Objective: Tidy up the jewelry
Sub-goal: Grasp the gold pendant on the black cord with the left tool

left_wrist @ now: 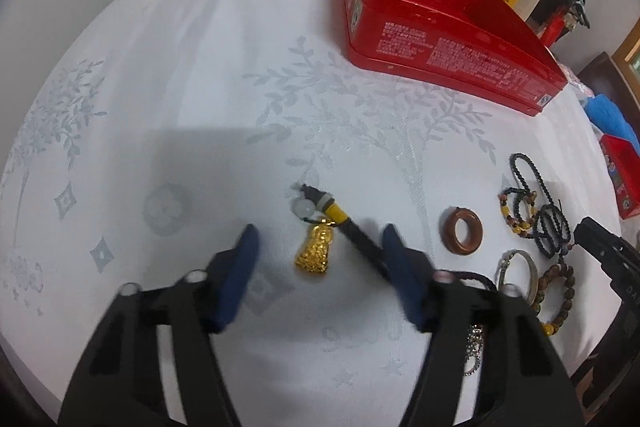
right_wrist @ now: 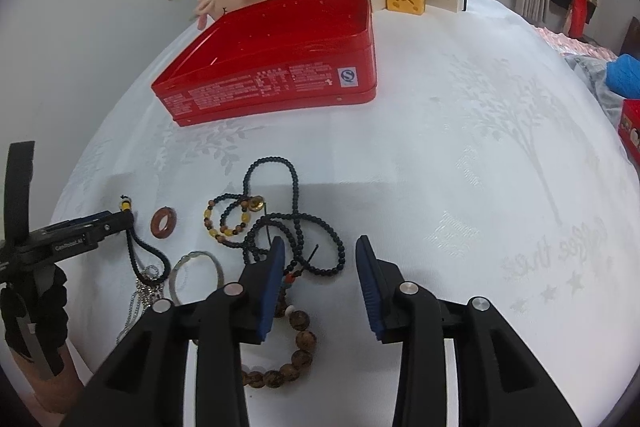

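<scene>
The left gripper (left_wrist: 318, 239) is held low, its two blue-padded fingers (left_wrist: 240, 267) spread wide apart and pointing forward, with nothing between them. The right gripper (right_wrist: 320, 251) is also held low, its blue-padded fingers (right_wrist: 272, 275) parted and holding nothing. In the right wrist view, the left gripper appears at the far left edge, seen from the side, with the person's left hand (right_wrist: 36, 311) wrapped around its handle.
</scene>
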### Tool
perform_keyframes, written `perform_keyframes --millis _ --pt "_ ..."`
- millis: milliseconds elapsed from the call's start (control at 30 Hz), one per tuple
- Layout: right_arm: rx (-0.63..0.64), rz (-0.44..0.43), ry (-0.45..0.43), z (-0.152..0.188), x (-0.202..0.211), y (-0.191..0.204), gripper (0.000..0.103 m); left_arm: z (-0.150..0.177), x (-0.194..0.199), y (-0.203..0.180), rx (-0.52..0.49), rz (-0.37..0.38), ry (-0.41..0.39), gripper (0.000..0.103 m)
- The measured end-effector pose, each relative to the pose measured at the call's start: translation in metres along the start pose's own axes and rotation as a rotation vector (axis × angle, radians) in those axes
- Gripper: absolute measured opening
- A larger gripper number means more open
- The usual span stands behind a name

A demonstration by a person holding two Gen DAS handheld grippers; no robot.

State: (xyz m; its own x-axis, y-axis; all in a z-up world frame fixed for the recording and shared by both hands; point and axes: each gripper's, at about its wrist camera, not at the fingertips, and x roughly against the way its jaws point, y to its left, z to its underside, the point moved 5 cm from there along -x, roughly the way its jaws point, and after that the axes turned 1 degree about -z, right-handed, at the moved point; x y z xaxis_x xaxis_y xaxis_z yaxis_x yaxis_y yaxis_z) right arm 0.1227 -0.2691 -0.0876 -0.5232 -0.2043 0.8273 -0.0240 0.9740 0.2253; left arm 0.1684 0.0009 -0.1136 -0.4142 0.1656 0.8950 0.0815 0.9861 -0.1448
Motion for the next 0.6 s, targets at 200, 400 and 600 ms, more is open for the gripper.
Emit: perform_keyframes --millis 200,400,600 --pt "-0.012 -0.007 0.003 -0.002 -0.003 -0.002 0.037 -0.001 0.0 -0.005 -0.012 0.041 0.008 0.019" --pt "-0.003 -0.043 -0.004 -0.01 0.002 0.0 0.037 -0.005 0.0 -0.009 -0.009 0.076 -0.005 0.011" --pt "0.066 -0.124 0.042 -0.01 -0.003 0.029 0.028 -0.007 0.01 -0.005 -0.011 0.102 -0.025 0.002"
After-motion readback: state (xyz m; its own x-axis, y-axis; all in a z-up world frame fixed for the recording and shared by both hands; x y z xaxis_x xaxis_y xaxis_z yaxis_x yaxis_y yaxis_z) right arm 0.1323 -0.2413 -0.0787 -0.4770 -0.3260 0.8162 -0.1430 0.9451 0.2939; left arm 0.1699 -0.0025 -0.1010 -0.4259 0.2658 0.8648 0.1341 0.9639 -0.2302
